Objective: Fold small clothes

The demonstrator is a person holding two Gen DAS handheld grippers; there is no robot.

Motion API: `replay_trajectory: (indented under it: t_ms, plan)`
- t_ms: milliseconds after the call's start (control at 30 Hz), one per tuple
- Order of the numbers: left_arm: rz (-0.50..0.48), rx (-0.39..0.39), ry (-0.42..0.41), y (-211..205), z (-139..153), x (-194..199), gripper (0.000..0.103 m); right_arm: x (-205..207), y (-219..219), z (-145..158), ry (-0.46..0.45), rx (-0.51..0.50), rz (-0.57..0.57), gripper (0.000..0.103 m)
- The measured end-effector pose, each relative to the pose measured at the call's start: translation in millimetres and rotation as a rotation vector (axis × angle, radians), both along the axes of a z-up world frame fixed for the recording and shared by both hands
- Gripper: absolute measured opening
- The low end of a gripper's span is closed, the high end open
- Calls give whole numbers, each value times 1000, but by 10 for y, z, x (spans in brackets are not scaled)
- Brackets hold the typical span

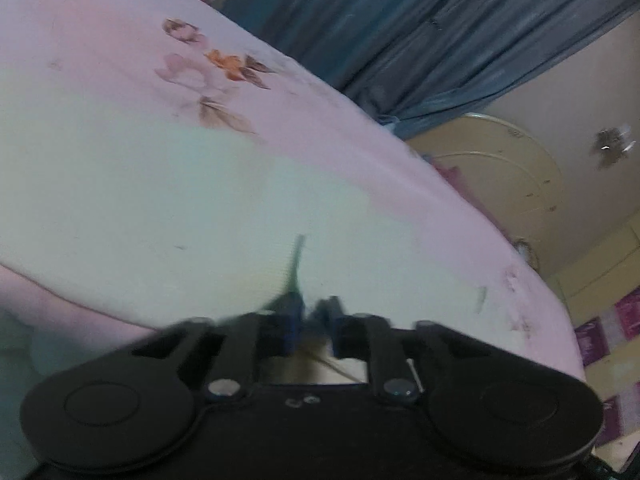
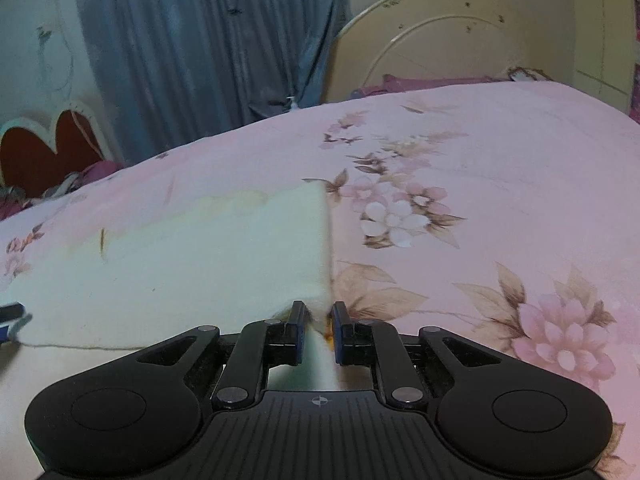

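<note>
A pale cream garment (image 2: pixel 192 256) lies spread on the pink floral bedsheet (image 2: pixel 500 184). My right gripper (image 2: pixel 319 322) is shut on the garment's near right corner, cloth pinched between its fingers. In the left wrist view the same cream garment (image 1: pixel 160 200) fills the middle, blurred by motion. My left gripper (image 1: pixel 310 316) is closed on the garment's near edge, with a dark fold line running up from its fingertips. The left gripper's tip (image 2: pixel 10 318) shows at the far left edge of the right wrist view.
A cream headboard (image 2: pixel 432 36) stands at the far end of the bed. Blue curtains (image 2: pixel 208 40) hang behind the bed. A red heart-shaped item (image 2: pixel 52 144) and a heap of clothes (image 2: pixel 72 184) lie at the far left.
</note>
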State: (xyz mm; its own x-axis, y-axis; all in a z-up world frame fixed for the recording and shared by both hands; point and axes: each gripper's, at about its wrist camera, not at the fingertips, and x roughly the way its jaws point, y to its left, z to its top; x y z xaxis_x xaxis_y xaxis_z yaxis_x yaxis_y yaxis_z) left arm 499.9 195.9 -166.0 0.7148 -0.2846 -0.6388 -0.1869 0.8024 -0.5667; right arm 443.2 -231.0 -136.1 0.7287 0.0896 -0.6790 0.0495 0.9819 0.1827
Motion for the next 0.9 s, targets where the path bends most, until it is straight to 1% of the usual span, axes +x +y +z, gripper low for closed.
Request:
replay_trajectory:
  t_ms: [33,67,100,133,200,233,267,300,333,367,400,433,467,500,533,567,600,633,733,767,833,867,900]
  plan:
    - [24,3,-2,35,11,-22,12,33,10,-54,35,-48,-13,12]
    - [50,30,-6,62,47,-46,13,54,-31,-107,63,-54,-32,12]
    - [64,74,-18,63,114,-76,27,48,-108,-116,66,-25,-51,12]
    - [59,108,-45,44,194,-102,32,27,-147,-85,49,-22,-61,12]
    - [3,146,-98,-90,308,-99,33,-24,-134,55,-37,-25,-36,12]
    - [-44,157,-117,-196,345,-72,33,-12,-103,91,-59,-18,-11,12]
    - [-87,168,-124,-295,348,-28,33,33,-46,109,-67,-6,24,12]
    - [-133,181,-116,-412,321,22,33,103,21,87,-55,13,60,12]
    - [-165,193,-89,-526,269,74,33,171,86,39,-27,29,90,12]
    - [-179,211,-58,-576,202,116,32,239,143,-35,8,26,117,12]
    - [-178,225,-41,-576,135,135,25,283,169,-111,39,-17,117,11]
    - [-167,215,-50,-538,107,116,23,276,119,-119,32,-32,96,11]
    - [-163,196,-50,-482,109,113,23,270,53,-106,35,-26,69,10]
    - [-157,186,-49,-441,116,105,24,265,-11,-82,40,-45,32,10]
    - [-153,185,-53,-435,138,114,27,273,-35,-63,38,-55,29,10]
    - [-155,183,-70,-471,151,90,37,278,-53,-33,23,-33,43,10]
    - [-162,185,-90,-536,175,105,42,308,-54,-17,4,-4,61,10]
    - [-178,190,-104,-624,195,138,42,379,-26,-6,-10,14,78,10]
    - [-246,165,-110,-937,207,313,44,673,128,-18,-35,47,134,10]
    - [-274,172,-108,-1051,197,355,44,768,206,-35,-42,48,160,10]
    - [-317,232,-110,-1262,161,424,44,919,324,-95,-35,35,223,11]
    - [-319,267,-110,-1291,141,460,43,980,359,-110,-39,7,239,11]
    - [-304,299,-107,-1269,123,476,40,1055,339,-121,-35,-31,227,11]
